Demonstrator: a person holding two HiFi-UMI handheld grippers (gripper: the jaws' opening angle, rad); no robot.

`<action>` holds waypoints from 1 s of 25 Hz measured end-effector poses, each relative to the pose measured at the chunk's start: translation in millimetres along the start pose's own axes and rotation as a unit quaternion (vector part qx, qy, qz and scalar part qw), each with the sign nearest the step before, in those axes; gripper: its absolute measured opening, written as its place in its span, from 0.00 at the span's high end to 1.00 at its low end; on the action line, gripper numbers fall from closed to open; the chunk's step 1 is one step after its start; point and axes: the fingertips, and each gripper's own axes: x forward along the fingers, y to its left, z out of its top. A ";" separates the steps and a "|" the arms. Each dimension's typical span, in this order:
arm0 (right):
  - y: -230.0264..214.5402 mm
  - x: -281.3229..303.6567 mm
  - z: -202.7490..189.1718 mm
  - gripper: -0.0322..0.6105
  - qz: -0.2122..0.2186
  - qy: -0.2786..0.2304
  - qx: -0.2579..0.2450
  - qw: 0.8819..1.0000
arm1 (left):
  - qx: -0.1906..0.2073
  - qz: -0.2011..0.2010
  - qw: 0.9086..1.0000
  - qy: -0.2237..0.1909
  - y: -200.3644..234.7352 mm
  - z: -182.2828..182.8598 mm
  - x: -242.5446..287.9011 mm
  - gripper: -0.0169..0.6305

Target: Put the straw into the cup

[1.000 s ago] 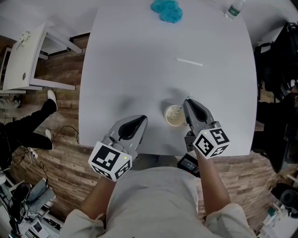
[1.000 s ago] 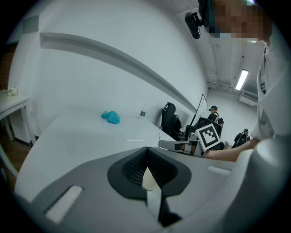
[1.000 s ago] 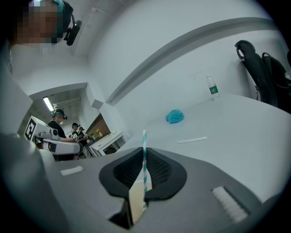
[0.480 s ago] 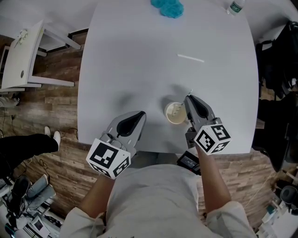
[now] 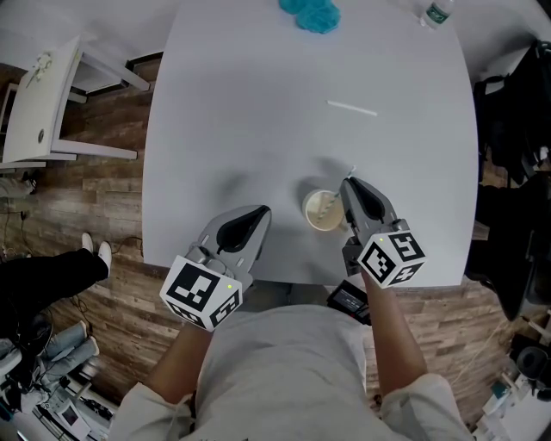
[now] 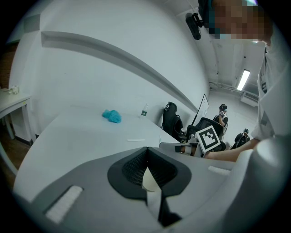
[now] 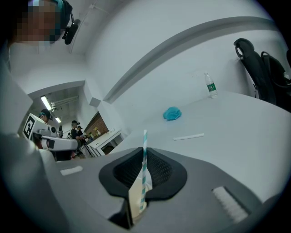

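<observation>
Right claw: the right gripper (image 5: pixel 351 185) is closed down on the straw (image 7: pixel 144 160), pinching it at the seam of its dark ribbed pads, with the straw standing upright above the tips.
Left claw: the left gripper (image 5: pixel 261 211) rests at the near table edge, its jaws brought together with nothing between them.
Straw and cup: the paper cup (image 5: pixel 324 212) sits just beside the right gripper's tips. A thin line inside it may be the straw's lower end, but I cannot be sure from here.
Doing it well: I'd say keep the straw near vertical over the mouth and let go only once its foot is well inside. A light cup like that looks easy to nudge, so the tips should stay off the rim.
Materials: the straw is thin paper, striped teal and white, and likely to crush under a hard pinch. The cup is pale, round and open-topped.
Table: the white table (image 5: pixel 258 112) is smooth and matt.
Elsewhere: a white paper strip (image 5: pixel 351 107) lies well apart, with a crumpled blue cloth (image 5: pixel 310 14) and a water bottle (image 5: pixel 435 15) at the far edge.
</observation>
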 end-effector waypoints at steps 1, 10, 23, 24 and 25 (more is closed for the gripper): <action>-0.5 -0.6 0.2 0.89 -0.001 0.000 -0.001 1.000 | 0.000 0.000 1.000 0.000 -0.7 0.2 0.0 0.95; -6.0 -5.5 -1.0 0.85 -0.005 0.004 -0.001 1.000 | 0.002 0.002 1.000 -0.002 -8.2 -0.6 0.2 0.95; 1.0 -30.2 1.3 0.89 0.004 0.006 -0.013 1.000 | 0.011 -0.001 1.000 -0.013 -29.4 2.8 -1.5 0.95; 2.0 -31.9 2.1 0.90 0.004 0.006 -0.016 1.000 | 0.012 -0.001 1.000 -0.014 -30.6 3.4 -2.5 0.95; 3.1 -33.6 3.2 0.91 0.005 0.006 -0.019 1.000 | 0.013 -0.001 1.000 -0.015 -31.7 3.9 -3.6 0.95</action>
